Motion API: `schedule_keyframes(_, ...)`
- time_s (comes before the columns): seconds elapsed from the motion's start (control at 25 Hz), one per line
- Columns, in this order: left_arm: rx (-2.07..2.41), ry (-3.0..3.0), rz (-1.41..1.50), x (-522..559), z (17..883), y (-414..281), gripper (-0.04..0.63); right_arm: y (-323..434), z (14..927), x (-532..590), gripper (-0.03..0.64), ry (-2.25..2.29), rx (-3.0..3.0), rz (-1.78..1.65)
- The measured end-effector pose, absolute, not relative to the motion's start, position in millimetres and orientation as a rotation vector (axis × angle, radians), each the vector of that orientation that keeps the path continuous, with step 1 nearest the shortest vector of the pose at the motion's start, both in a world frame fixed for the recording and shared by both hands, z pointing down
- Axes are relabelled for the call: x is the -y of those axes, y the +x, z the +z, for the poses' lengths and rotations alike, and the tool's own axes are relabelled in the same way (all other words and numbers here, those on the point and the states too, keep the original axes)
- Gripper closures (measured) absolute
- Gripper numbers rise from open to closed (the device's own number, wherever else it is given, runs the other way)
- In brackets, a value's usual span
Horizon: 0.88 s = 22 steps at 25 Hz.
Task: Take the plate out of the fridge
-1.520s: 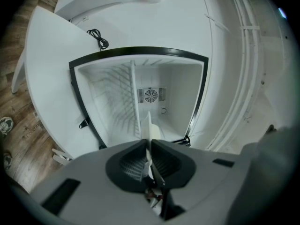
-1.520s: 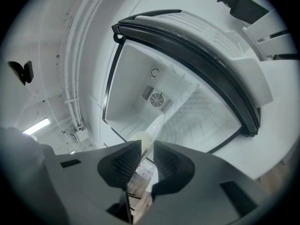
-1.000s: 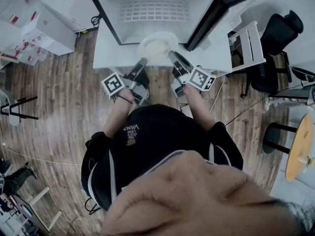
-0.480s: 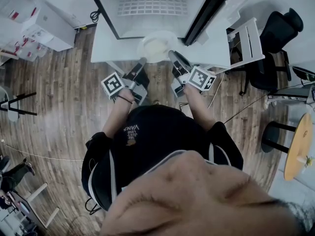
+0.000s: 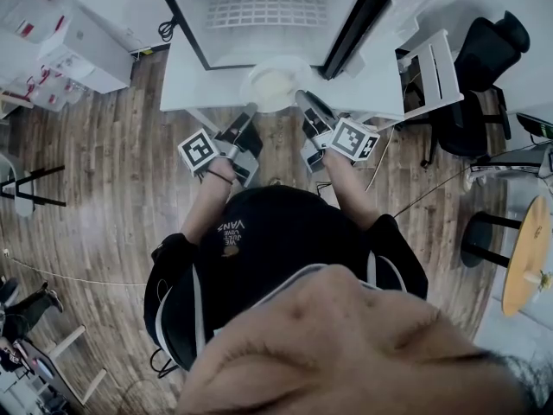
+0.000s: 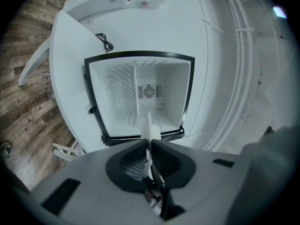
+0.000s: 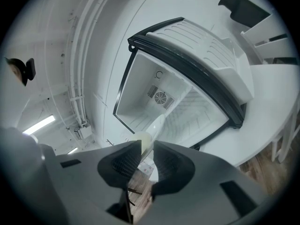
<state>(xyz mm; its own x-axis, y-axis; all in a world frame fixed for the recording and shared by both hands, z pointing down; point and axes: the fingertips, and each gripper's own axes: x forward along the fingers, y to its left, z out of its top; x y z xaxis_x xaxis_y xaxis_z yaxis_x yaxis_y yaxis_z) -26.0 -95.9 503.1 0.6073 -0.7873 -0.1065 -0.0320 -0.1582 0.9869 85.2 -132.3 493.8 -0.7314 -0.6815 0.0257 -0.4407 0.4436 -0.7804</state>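
The white plate (image 5: pixel 275 85) is at the open front of the fridge (image 5: pixel 268 11). Its far edge is by the black frame and its near edge is over the white table (image 5: pixel 194 89). The left gripper (image 5: pixel 251 109) is squeezed tight on the plate's near left rim. The right gripper (image 5: pixel 300 96) grips the near right rim. The fridge door (image 5: pixel 380 11) stands open on the right, just beside the plate. Wood floor (image 5: pixel 112 188) spreads wide on the near side.
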Motion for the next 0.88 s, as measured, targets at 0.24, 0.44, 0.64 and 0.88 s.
schedule_keyframes(0.24, 0.687, 1.617, -0.753, 97.1, 501.4, -35.2, 0.554, 76.7, 491.1, 131.1, 0.529, -0.988, -2.403, -1.158)
schedule_keyframes(0.44, 0.674, 1.619, -0.731, 94.2, 499.1, -47.2, 0.554, 66.3, 490.7, 126.9, 0.529, -1.018, -2.394, -1.143)
schedule_keyframes(0.64, 0.658, 1.628, -0.707, 90.8, 494.9, -61.7, 0.554, 54.2, 489.5, 120.5, 0.529, -1.052, -2.372, -1.134)
schedule_keyframes(0.88, 0.627, 1.627, -0.690, 82.1, 496.1, -74.2, 0.554, 41.2, 488.8, 108.1, 0.529, -1.086, -2.349, -1.115)
